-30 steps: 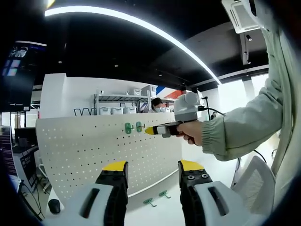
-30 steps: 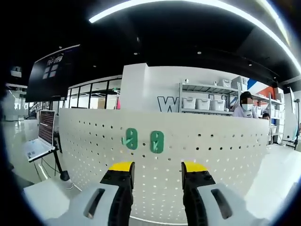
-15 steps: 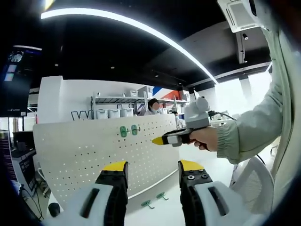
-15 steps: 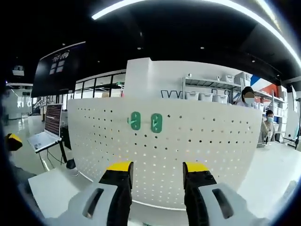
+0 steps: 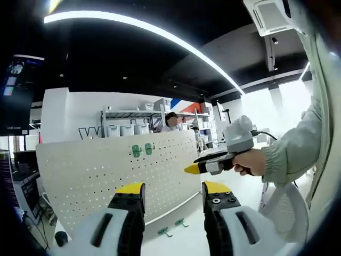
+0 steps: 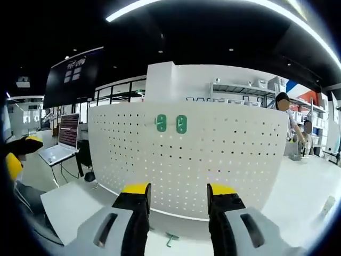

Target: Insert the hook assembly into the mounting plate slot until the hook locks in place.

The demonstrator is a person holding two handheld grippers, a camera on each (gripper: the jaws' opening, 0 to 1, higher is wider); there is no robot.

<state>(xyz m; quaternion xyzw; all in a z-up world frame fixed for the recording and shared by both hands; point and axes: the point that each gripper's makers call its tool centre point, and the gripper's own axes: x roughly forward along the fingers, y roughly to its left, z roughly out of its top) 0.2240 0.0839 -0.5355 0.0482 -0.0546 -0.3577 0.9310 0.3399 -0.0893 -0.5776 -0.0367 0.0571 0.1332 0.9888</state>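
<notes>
- Left tool (image 5: 170, 188): jaws apart, nothing between them, aimed at the pegboard (image 5: 106, 170).
- Right tool (image 6: 178, 190): jaws apart, empty; a second ago it was close to the pegboard, and it has since withdrawn.
- Two green hooks (image 6: 171, 123) sit side by side high on the pegboard; the retreat suggests they are seated.
- Two more green hooks (image 5: 171, 226) lie on the counter (image 5: 181, 240) at the pegboard's foot.
- The hand (image 5: 250, 162) holds the right tool level, pointing at the pegboard.
</notes>
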